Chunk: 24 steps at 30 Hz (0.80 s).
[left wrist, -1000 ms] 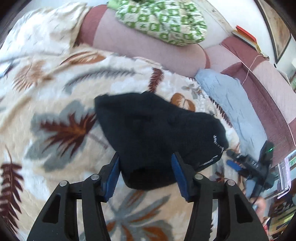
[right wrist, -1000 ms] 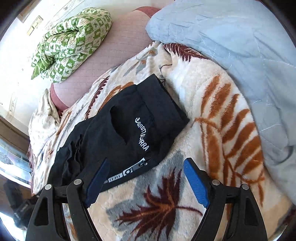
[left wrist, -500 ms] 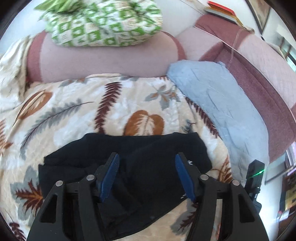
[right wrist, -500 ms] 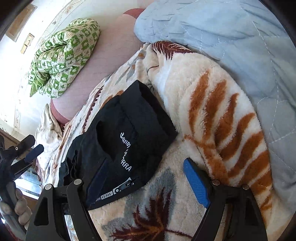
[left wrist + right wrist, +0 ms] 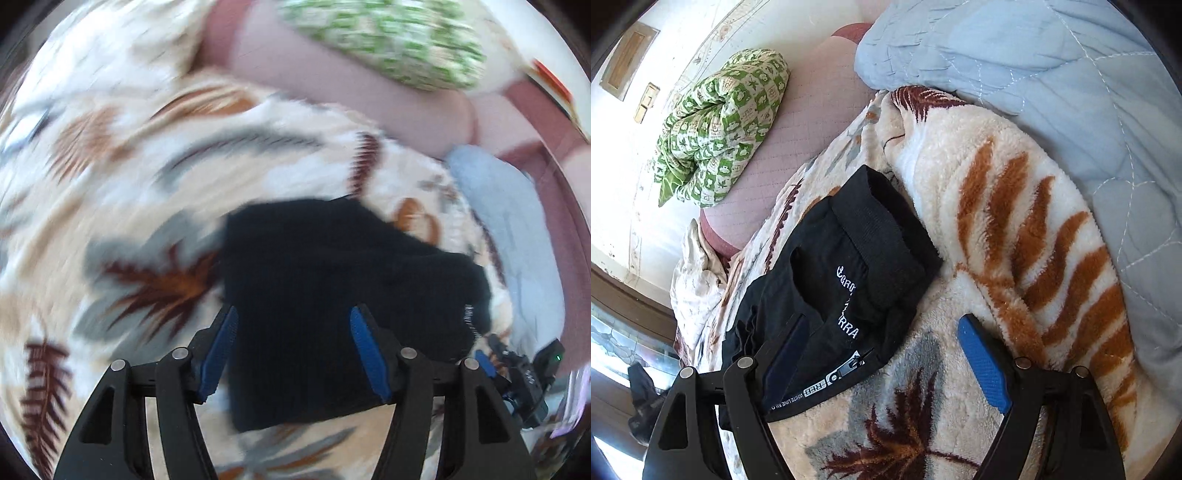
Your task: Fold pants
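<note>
**Folded black pants on the leaf-print blanket, both tools open**

Landmark: the pants [image 5: 834,295], a compact black bundle lying on the leaf-print blanket [image 5: 997,229].

1. Left tool [image 5: 293,332]. The left wrist view is motion-blurred. The jaws have just been opening and now stand partly apart. The near end of the pants [image 5: 332,288] shows between the blue pads [image 5: 221,350], and neither pad visibly presses on the cloth. Whether the pads touch the fabric cannot be told through the blur. Nothing is held.

2. Pants. In the right wrist view the bundle shows a ribbed band at its far end, white lettering across the middle and a zipper pull at its near edge. The bundle lies flat on the blanket [image 5: 110,184].

3. Right tool [image 5: 879,362]. The jaws stand wide apart and hold nothing. The left finger sits over the near corner of the pants; the right finger [image 5: 982,365] sits over bare blanket, clear of the pants. In the left wrist view this tool [image 5: 517,373] appears just beyond the right-hand edge of the pants.

4. Surroundings, referenced to the pants:
- Far left of the pants: a green-and-white checked quilt [image 5: 720,129], bunched on a pink mattress edge [image 5: 812,122].
- Right of the pants: a raised fold of the blanket, then a pale blue quilt [image 5: 1071,92] beyond it.
</note>
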Motion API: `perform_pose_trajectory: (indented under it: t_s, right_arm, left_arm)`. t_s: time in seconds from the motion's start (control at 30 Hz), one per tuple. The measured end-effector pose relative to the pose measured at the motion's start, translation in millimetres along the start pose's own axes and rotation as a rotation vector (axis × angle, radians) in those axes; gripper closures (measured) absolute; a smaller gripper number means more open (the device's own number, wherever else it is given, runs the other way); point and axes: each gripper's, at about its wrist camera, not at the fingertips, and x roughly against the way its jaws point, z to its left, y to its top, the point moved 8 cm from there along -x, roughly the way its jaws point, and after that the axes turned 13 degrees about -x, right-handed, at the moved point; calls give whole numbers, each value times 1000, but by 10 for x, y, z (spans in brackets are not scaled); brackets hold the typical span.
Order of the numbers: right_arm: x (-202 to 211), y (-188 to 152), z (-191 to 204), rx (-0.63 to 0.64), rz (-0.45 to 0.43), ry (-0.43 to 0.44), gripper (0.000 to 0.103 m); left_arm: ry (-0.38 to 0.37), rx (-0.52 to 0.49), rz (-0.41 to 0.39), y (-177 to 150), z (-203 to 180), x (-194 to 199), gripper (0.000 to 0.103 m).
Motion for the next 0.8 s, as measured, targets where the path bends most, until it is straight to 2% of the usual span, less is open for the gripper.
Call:
perform_pose_trajectory:
  t_s: [0.1, 0.23, 0.33, 0.47, 0.57, 0.63, 0.67, 0.7, 0.73, 0.77, 0.8]
  right_arm:
    - [5, -3, -1, 3, -9, -2, 16]
    - [-21, 5, 0, 5, -22, -15, 16]
    - [-62, 10, 29, 28, -35, -34, 14]
    - [-117, 3, 100, 68, -53, -53, 8]
    - [-140, 7, 121, 89, -63, -61, 8]
    - [-146, 12, 131, 106, -71, -79, 11]
    - [-144, 16, 135, 114, -75, -88, 19]
    - [-143, 24, 135, 122, -79, -96, 32]
    - [-155, 29, 135, 123, -75, -98, 39]
    - [-179, 30, 131, 117, -63, -94, 43]
    - [-187, 37, 127, 110, -60, -89, 44]
  left_arm:
    - [-81, -164, -24, 367, -672, -179, 39]
    - [-177, -325, -17, 655, -1557, -542, 39]
    - [-223, -383, 20, 736, -2051, -858, 39]
    - [-266, -406, 61, 850, -2439, -1240, 39]
    - [-279, -443, 91, 897, -2651, -1460, 39]
    - [-287, -469, 118, 888, -2739, -1582, 39]
    - [-296, -482, 138, 861, -2782, -1655, 39]
    - [-305, -498, 160, 834, -2828, -1727, 39]
    - [-302, -514, 174, 807, -2845, -1778, 39]
    - [-290, -535, 184, 783, -2865, -1834, 39]
    - [-285, -554, 192, 760, -2888, -1871, 39]
